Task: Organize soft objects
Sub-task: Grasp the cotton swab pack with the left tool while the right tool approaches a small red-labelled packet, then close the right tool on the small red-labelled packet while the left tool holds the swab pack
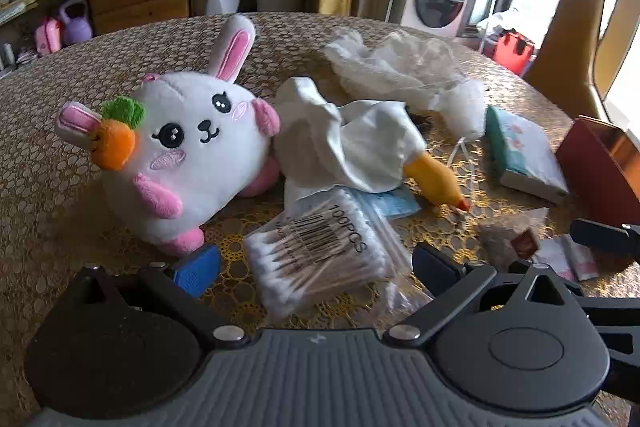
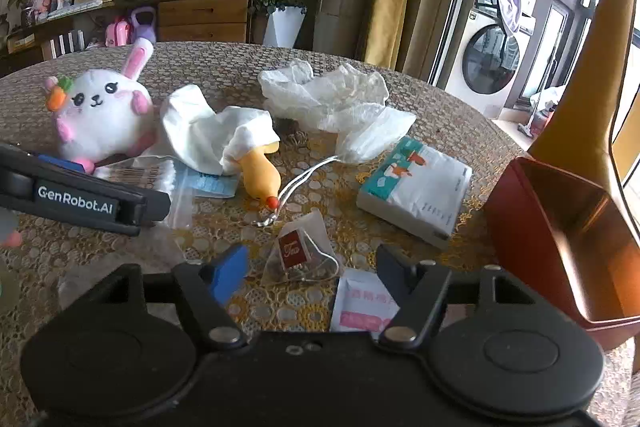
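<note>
White plush is your landmark: the bunny [image 1: 188, 155] lies on the counter [image 1: 48, 187], untouched. Just beside it are the crumpled cloth [image 1: 344, 147] over a yellow duck toy [image 1: 434, 183], then the plastic bag [image 1: 400, 67] and tissue pack [image 1: 524, 155] farther out. Your left tongs [image 1: 316, 263] stand apart around the cotton swab bag [image 1: 320, 255], not pressing. Your right tongs [image 2: 312, 267] straddle the tea bag [image 2: 300, 251], apart too. The red box [image 2: 560, 247] looks empty, so sorting has barely begun, I'd judge.
</note>
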The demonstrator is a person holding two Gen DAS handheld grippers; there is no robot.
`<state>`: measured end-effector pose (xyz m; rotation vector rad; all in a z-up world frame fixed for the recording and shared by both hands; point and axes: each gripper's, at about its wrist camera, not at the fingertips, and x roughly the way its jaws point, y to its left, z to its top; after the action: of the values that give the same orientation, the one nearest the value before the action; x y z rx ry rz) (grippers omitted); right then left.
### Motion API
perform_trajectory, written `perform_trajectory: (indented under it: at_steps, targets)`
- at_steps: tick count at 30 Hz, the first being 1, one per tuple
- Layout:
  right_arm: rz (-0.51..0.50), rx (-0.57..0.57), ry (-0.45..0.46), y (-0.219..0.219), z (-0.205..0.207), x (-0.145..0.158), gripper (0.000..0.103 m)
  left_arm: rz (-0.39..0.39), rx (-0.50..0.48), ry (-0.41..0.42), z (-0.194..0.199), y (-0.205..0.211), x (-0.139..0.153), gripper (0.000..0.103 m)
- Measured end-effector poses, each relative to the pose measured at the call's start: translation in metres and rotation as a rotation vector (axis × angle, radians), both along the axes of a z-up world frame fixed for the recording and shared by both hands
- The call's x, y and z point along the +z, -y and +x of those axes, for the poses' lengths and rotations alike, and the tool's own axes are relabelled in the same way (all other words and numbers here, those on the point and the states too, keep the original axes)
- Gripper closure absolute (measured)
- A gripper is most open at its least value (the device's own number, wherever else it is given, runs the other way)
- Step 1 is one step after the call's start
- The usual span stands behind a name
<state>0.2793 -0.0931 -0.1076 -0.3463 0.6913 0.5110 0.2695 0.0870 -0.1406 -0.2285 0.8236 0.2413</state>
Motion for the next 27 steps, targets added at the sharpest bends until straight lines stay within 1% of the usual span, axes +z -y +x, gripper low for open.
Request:
perform_trajectory:
  at_steps: [2, 6, 11, 14, 17, 19, 20, 22, 24, 25, 27]
  targets:
    - [-0.007, 0.000, -0.002, -0.002, 0.005, -0.004, 0.040, 0.000, 0.017, -0.004, 0.004, -0.001, -0.004, 0.000]
    - [-0.014, 0.007, 0.001, -0.005, 0.009, -0.009, 0.045, 0.001, 0.040, -0.016, 0.009, -0.003, -0.010, 0.000]
    - [-0.019, 0.009, -0.001, -0.008, 0.012, -0.014, 0.059, 0.007, 0.058, -0.017, 0.010, -0.002, -0.013, 0.001]
    - [-0.009, 0.006, -0.003, -0.008, 0.013, -0.015, 0.063, -0.002, 0.077, -0.010, 0.009, -0.004, -0.013, 0.002]
    - [-0.001, -0.003, -0.005, -0.007, 0.012, -0.015, 0.067, -0.008, 0.077, -0.006, 0.007, -0.004, -0.011, 0.006]
    - [0.003, -0.008, -0.003, -0.007, 0.011, -0.015, 0.069, -0.013, 0.086, -0.010, 0.004, -0.006, -0.010, 0.007]
    - [0.003, -0.012, 0.001, -0.007, 0.010, -0.015, 0.071, -0.015, 0.094, -0.012, 0.003, -0.006, -0.010, 0.009]
    - [0.003, -0.020, 0.005, -0.006, 0.010, -0.015, 0.072, -0.020, 0.094, -0.007, 0.001, -0.006, -0.008, 0.017]
    - [0.012, -0.027, 0.005, -0.005, 0.008, -0.014, 0.078, -0.018, 0.089, -0.006, -0.001, -0.006, -0.006, 0.029]
    - [0.015, -0.028, 0.005, -0.005, 0.008, -0.013, 0.081, -0.020, 0.086, -0.005, -0.002, -0.006, -0.005, 0.031]
    - [0.016, -0.032, 0.011, -0.004, 0.007, -0.012, 0.085, -0.016, 0.080, -0.001, -0.003, -0.005, -0.004, 0.033]
